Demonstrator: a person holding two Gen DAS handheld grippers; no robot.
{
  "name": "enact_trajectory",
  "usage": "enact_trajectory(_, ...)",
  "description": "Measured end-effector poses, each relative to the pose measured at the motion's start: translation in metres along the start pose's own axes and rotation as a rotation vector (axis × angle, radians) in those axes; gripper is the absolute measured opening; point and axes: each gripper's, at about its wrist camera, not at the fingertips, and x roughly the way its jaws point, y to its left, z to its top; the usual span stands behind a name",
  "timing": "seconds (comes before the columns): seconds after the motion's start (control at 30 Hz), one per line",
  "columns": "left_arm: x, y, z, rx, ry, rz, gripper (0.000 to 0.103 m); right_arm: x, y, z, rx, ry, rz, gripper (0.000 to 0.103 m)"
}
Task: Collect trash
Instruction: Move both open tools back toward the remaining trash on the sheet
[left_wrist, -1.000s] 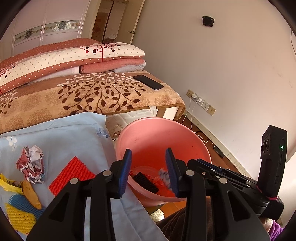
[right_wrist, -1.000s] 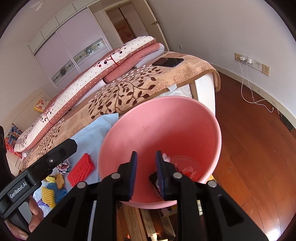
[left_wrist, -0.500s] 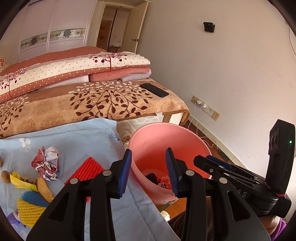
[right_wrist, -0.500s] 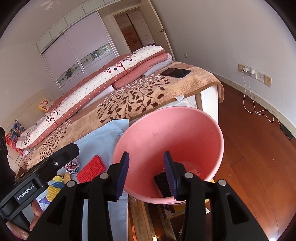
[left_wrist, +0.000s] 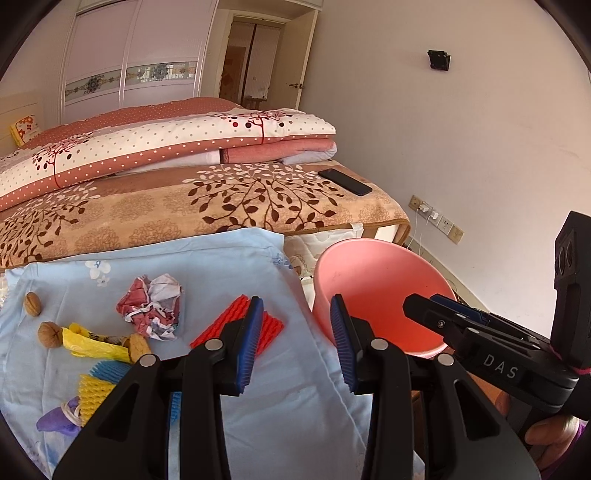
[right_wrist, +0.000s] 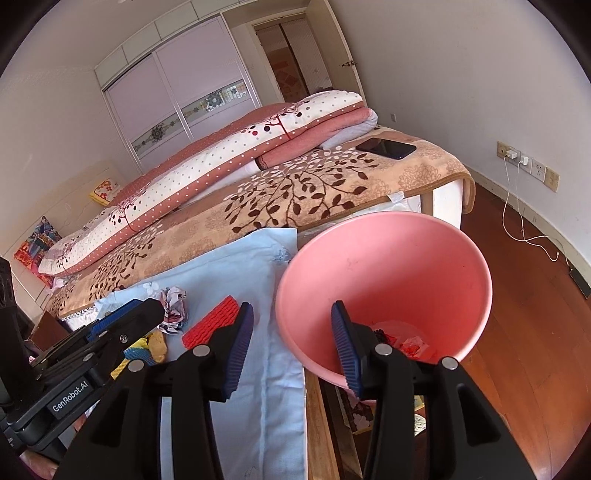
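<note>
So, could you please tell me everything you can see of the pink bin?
The pink bin is a round, smooth, plastic-looking tub with a wide open mouth and tapering walls. It looks tilted toward the cameras beside the blue cloth's edge. Red and dark scraps lie at its bottom. What it rests on is hidden.

Trash pieces (left_wrist: 149, 310) on cloth (left_wrist: 229, 273), bucket (left_wrist: 373, 291) right, bed (left_wrist: 221, 206) behind.

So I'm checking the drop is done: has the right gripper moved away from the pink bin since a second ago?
Yes. The right gripper, opening and empty, backed off the pink bin toward the blue cloth.
</note>
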Motion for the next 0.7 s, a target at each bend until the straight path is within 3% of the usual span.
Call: enact_trajectory(0.7, -0.036, 0.072, -0.031, -0.052, -0.033, 0.115, 0.038, 0.025, 0.070, -0.016, -0.130, 0.060, 0.028, 0.044)
